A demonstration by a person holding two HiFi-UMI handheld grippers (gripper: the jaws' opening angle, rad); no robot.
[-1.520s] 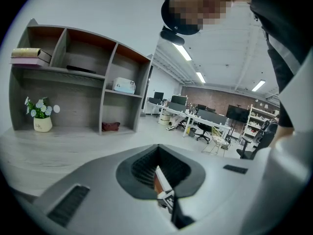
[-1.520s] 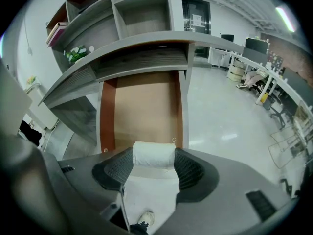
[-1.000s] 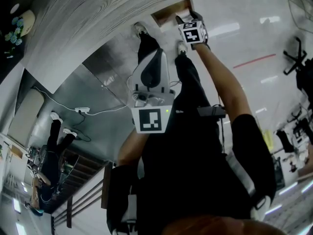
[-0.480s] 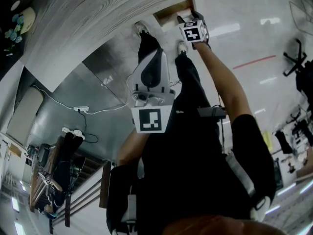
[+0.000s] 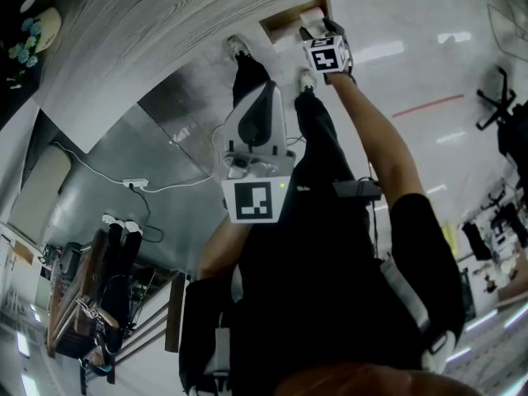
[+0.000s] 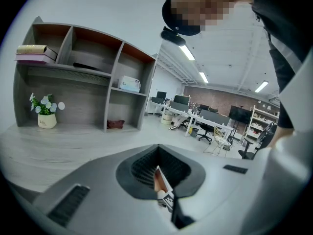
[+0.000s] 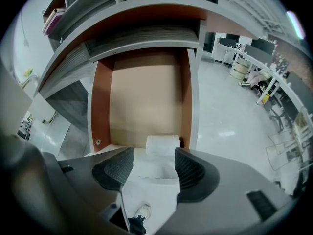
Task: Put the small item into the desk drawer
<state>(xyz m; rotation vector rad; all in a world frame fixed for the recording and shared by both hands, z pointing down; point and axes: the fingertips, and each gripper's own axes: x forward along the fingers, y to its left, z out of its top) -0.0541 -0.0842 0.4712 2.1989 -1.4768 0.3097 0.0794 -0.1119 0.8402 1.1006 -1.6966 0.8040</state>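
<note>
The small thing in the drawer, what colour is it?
White small item, clearest in the right gripper view.

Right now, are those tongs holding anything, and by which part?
Nothing is held. The right tongs are open, clear of the small white item in the drawer; the left tongs are shut, empty.

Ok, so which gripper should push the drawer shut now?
Probably the right. The right gripper hangs at the front of the open drawer, jaws apart, with the white item lying inside just beyond them. The left gripper is shut and held well back, facing the desk top.
</note>
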